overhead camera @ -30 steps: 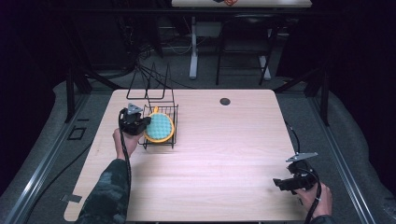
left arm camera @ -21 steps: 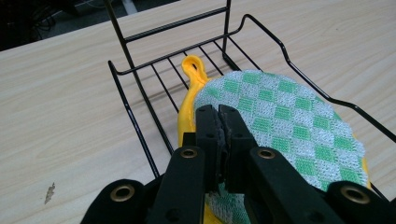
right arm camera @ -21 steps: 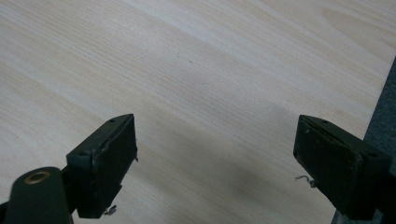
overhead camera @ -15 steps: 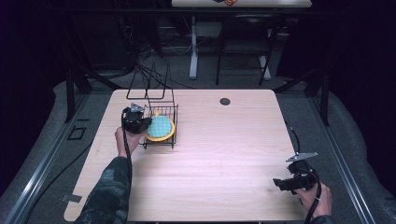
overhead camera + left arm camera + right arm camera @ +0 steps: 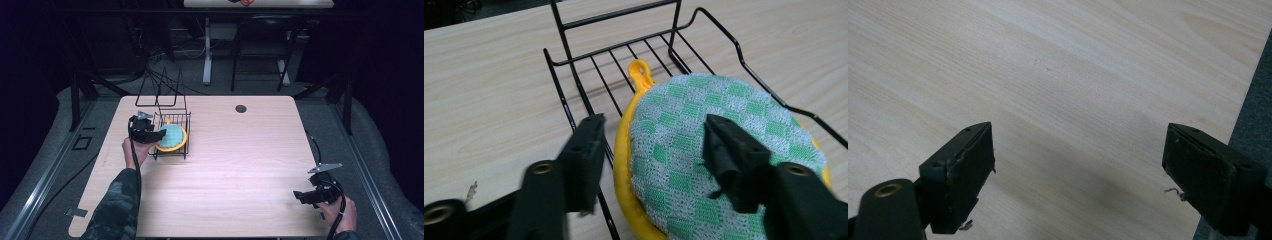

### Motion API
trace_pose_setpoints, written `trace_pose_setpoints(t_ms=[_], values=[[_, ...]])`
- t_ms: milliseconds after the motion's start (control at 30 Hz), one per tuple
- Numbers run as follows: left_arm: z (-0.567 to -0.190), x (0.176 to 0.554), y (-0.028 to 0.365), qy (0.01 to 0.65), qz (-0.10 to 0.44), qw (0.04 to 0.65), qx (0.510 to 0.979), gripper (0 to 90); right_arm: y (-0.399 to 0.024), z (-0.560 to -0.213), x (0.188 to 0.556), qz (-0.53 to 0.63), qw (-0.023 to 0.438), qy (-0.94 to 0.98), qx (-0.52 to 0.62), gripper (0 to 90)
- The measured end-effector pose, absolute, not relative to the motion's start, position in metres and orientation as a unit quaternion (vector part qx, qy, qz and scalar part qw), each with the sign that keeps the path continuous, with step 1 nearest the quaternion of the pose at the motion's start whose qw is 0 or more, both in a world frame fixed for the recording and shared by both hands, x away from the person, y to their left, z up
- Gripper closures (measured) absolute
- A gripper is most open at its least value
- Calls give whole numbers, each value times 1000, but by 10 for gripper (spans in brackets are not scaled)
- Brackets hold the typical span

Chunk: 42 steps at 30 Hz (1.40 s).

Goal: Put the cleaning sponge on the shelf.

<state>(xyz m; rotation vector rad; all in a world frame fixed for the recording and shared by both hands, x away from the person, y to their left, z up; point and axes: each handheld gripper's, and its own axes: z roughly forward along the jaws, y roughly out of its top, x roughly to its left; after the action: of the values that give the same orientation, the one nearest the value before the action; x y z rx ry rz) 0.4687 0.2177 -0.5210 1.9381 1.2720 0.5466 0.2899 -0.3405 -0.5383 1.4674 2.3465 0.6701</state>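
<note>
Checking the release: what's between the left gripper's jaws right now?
In the left gripper view, the left gripper has just been opening; between its parted jaws lie the yellow rim of the green checked pot holder and a side wire of the black wire rack.

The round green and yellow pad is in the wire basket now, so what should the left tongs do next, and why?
Probably pull the left tongs straight back from the wire basket. The jaws have just been opening and stand apart, no longer pinching the round pad, which lies in the basket. One jaw sits over the pad, the other outside the rim, so backing out gently should avoid snagging either.
</note>
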Motion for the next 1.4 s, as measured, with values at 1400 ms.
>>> trace_pose_setpoints(t_ms=[1400], values=[[-498,377,226,500,238,365,748,1,-340,-538,289,232,145,815,510,129]])
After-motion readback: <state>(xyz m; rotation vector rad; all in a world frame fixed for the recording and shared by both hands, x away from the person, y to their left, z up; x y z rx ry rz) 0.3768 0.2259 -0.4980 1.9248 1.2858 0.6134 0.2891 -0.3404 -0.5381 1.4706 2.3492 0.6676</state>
